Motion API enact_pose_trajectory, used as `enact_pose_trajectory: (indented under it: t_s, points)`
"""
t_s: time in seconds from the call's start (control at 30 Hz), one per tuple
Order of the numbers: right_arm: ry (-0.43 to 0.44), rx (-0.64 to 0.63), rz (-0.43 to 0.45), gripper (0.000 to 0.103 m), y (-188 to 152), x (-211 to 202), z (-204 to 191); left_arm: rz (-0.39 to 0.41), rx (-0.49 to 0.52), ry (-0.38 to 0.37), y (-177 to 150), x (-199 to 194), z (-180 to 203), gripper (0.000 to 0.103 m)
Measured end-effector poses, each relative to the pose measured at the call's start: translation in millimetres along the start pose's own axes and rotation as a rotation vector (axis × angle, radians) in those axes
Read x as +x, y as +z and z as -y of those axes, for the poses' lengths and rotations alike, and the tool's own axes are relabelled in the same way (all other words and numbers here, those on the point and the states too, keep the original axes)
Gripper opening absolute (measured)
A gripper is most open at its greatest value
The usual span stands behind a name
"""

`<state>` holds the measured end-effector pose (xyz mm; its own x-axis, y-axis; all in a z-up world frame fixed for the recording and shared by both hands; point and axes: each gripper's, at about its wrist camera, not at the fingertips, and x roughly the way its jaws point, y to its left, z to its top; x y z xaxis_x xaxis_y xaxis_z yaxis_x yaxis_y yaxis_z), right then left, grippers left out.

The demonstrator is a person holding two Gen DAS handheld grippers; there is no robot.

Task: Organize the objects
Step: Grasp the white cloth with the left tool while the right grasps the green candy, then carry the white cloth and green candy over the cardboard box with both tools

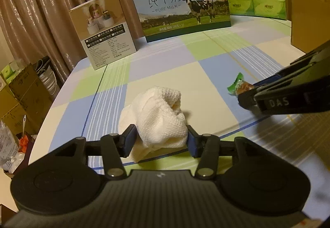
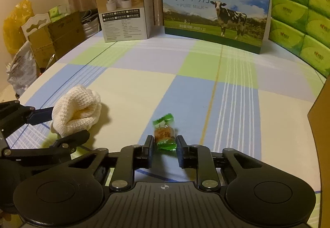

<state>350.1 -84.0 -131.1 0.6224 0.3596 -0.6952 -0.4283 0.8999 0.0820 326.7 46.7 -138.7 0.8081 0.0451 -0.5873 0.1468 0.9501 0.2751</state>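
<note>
Both grippers grip something on the checked tablecloth [image 2: 134, 87]: the left gripper [image 1: 162, 140] pinches one crumpled white cloth [image 1: 158, 118], and the right gripper [image 2: 165, 146] is closed on one green-wrapped candy [image 2: 164, 133]. At the table's far edge stand one milk carton [image 2: 215, 9], one smaller product box [image 2: 123, 11] and a stack of green tissue packs [image 2: 301, 21], cut off at the frame, count unclear. Left of the table, cardboard boxes [image 1: 22, 100] hold stacked bowls [image 1: 46, 77]; their other contents are hard to make out.

The right gripper [image 2: 165, 146] is clamped on a green-wrapped snack [image 2: 164, 133] lying on the checked tablecloth [image 2: 206, 87]; at left, the left gripper [image 2: 61, 128] flanks a crumpled white cloth [image 2: 76, 108], milk box [image 2: 214, 9] behind
</note>
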Motion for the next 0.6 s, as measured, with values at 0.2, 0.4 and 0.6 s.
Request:
enact_pose_trajectory:
  t_s: [0.2,0.4,0.6]
  points:
    - [0.0,0.013,0.0,0.018,-1.9,-3.3,2.6,0.002,0.047,0.019,-1.4,2.2,5.1,0.046]
    - [-0.002,0.024,0.0,0.018,-4.1,-11.9,6.5,-0.014,0.047,0.025,2.4,0.8,4.1,0.031]
    - [-0.005,0.043,0.019,0.018,-4.0,-34.7,7.6,-0.019,-0.011,-0.003,9.0,-18.1,1.0,0.03]
